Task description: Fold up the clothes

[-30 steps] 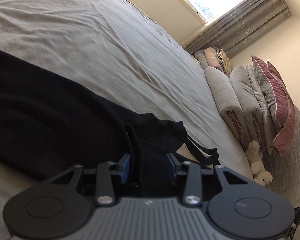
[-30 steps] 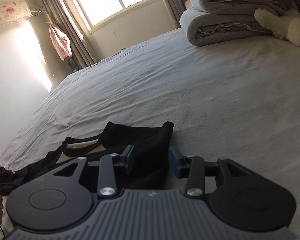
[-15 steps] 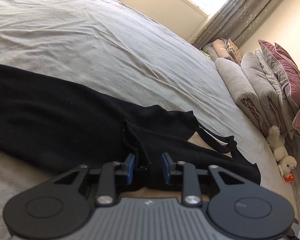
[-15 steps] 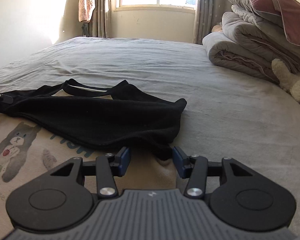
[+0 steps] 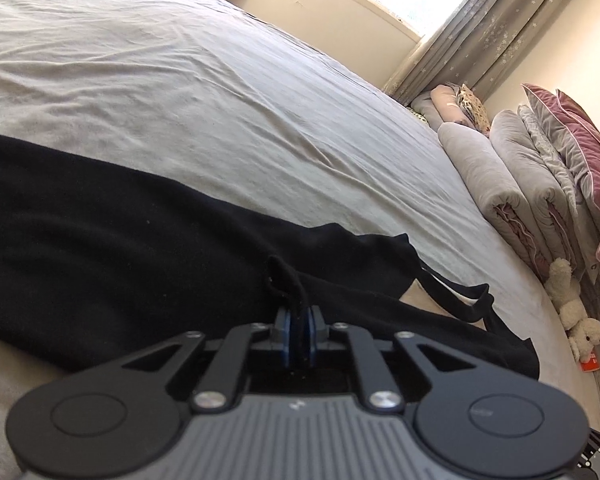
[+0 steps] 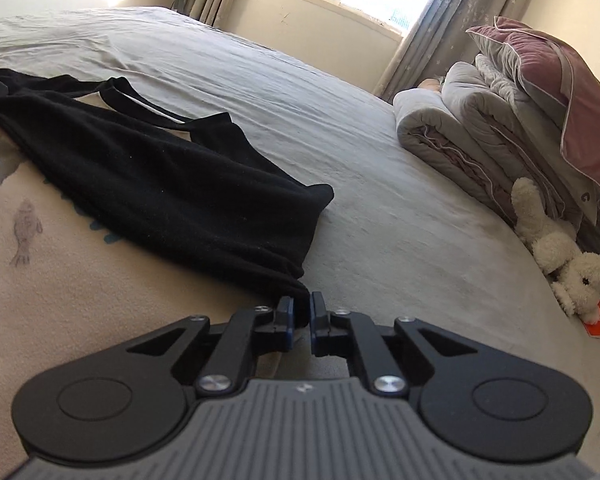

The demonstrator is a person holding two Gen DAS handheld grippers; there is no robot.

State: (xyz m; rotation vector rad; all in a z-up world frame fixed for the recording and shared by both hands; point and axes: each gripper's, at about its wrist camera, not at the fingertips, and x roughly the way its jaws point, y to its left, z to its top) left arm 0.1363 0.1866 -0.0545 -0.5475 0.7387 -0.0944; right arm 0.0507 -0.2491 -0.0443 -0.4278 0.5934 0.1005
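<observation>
While the black-sleeved shirt (image 5: pixel 100 248) lies spread on the grey bed (image 5: pixel 220 100), the left tongs (image 5: pixel 299 330) are closed tight on a raised pinch of its black fabric. Over on the other side, the right tongs (image 6: pixel 300 316) are nearly closed, gripping the black sleeve's tip beside the beige printed front (image 6: pixel 60 280).

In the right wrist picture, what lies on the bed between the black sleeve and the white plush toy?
Only bare grey bed sheet lies between the black sleeve and the white plush toy; the right wrist view shows it.
</observation>
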